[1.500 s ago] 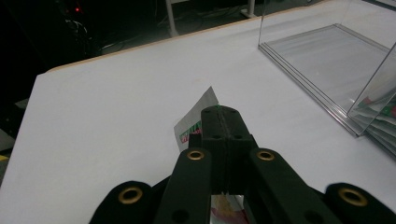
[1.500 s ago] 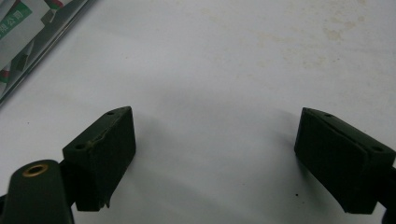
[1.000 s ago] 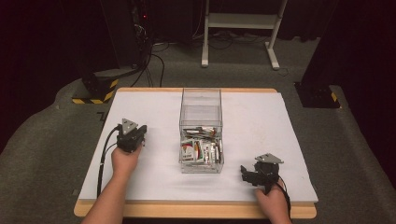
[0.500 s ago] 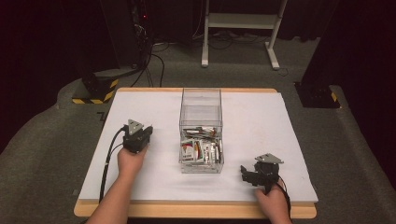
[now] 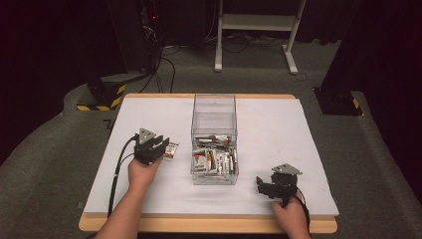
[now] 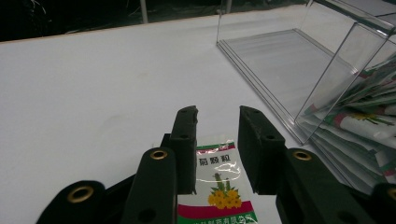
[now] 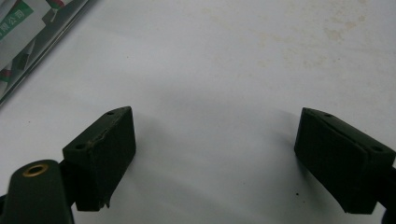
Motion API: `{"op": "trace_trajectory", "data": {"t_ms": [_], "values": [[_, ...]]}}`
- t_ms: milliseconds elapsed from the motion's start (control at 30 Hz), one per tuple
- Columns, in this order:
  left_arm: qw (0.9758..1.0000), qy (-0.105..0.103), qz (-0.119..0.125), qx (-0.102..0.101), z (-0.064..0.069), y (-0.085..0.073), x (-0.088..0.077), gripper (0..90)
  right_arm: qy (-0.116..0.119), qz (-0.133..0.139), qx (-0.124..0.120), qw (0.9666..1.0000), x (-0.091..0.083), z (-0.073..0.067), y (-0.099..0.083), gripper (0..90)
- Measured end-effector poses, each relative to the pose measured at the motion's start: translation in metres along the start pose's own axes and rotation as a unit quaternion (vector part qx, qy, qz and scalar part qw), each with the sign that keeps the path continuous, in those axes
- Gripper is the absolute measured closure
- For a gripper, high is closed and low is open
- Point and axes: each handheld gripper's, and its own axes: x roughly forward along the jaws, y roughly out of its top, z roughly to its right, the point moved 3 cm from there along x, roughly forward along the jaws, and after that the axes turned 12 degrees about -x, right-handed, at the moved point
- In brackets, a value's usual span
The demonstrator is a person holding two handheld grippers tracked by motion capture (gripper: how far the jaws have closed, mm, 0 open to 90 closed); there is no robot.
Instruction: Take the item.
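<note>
The sachet (image 6: 218,186) runs off the bottom edge, its small print unreadable.

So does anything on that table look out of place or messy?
One packet lies outside the clear box, on the white tabletop at the left gripper. The other packets are heaped loosely in the box's near end. Nothing looks spilled or damaged.
</note>
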Motion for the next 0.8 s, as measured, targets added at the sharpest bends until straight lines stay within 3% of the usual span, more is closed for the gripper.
{"op": "trace_trajectory", "data": {"t_ms": [800], "values": [[0.9998,-0.018,-0.011,-0.006,0.0,0.0,-0.021,67.3,-0.001,0.0,-0.001,1.0,0.0,0.0,0.0,12.5]]}}
